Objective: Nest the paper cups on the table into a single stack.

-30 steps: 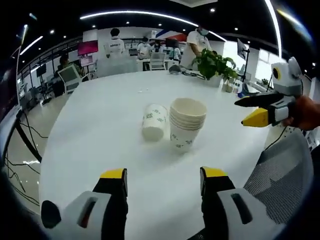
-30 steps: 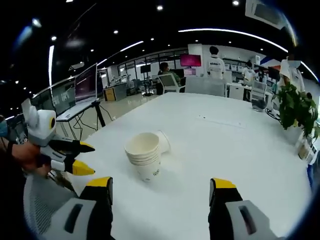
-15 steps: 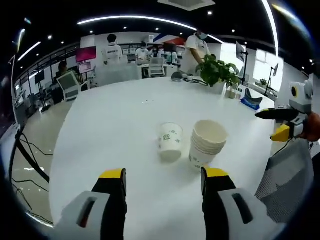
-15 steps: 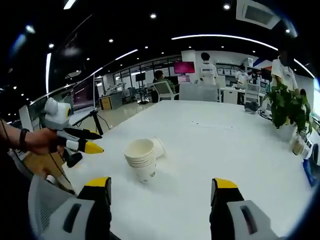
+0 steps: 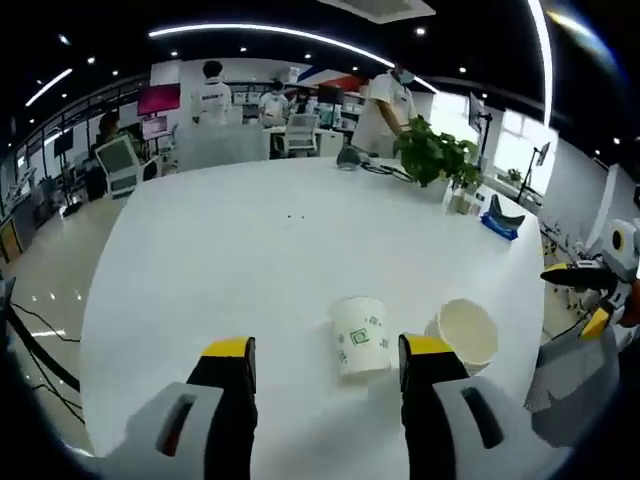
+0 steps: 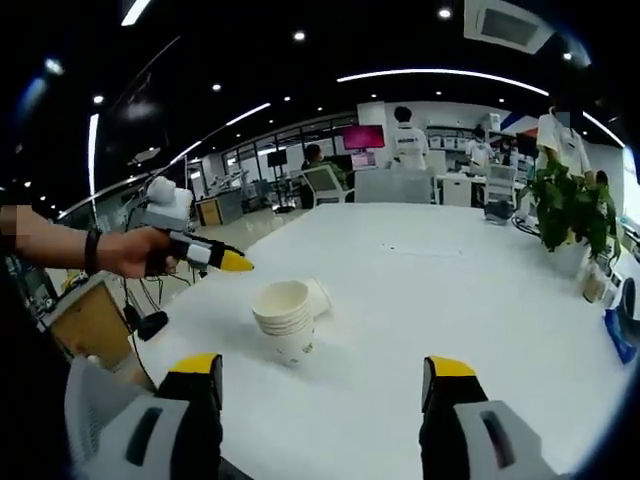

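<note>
L tool jaws apart, over lone cup lying near cup stack on worktop, lined up for pickup. R tool jaws apart, empty, held back.

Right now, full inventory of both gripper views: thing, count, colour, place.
stack of paper cups: one stack, white with green print, upright on the table; also at the lower right of the left gripper view.
single paper cup: one, white with green print, mouth down beside the stack; in the right gripper view it sits just behind the stack.
table: one, white, large and rounded.
potted plant: one, green, far side of the table.
people: several, background office.
mesh chair back: one, grey, near table edge.
left gripper: yellow-tipped, open, above the single cup.
right gripper: yellow-tipped, open, short of the stack.
</note>
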Demonstrator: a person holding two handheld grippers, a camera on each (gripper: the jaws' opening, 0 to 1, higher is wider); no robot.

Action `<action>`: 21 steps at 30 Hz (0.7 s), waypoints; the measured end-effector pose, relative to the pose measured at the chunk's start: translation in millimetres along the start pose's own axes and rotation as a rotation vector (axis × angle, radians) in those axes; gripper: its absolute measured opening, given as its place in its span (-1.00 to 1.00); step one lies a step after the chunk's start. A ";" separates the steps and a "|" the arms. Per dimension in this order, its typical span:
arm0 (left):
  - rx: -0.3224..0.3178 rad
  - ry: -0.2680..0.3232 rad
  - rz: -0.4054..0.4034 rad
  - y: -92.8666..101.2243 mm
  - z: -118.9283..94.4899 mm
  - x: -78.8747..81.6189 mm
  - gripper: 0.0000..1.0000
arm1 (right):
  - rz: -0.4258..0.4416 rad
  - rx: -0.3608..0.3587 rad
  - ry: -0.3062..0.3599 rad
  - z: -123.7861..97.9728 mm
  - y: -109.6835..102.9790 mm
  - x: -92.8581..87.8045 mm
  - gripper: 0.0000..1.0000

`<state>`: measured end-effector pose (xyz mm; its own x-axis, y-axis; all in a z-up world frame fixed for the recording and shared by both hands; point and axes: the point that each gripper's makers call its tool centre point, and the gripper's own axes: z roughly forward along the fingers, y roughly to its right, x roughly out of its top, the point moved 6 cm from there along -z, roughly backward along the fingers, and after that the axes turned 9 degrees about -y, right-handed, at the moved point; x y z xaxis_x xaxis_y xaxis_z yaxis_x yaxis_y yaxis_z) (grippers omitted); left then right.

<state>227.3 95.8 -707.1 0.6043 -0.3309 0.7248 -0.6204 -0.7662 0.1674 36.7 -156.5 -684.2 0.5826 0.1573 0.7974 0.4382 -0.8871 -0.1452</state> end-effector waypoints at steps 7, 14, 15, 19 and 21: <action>-0.066 -0.114 0.047 -3.3 37.8 8.2 0.12 | 0.010 0.015 -0.004 -3.5 -1.2 -5.8 0.70; -0.114 -0.214 0.100 5.5 65.1 6.4 0.10 | 0.004 0.048 -0.008 -1.6 -5.8 -8.6 0.75; -0.120 -0.226 0.101 5.6 67.7 5.4 0.10 | 0.008 0.054 -0.003 -2.5 -7.3 -7.4 0.76; -0.139 -0.279 0.104 1.8 80.1 -6.0 0.10 | 0.025 0.059 -0.005 -3.4 -6.1 -8.3 0.75; -0.137 -0.289 0.097 5.7 77.4 -3.1 0.09 | 0.031 0.055 -0.009 -3.4 -5.2 -10.2 0.74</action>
<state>260.6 49.9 -760.1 0.6438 -0.5561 0.5256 -0.7316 -0.6487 0.2099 26.1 -155.0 -689.6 0.6024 0.1347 0.7868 0.4572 -0.8662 -0.2018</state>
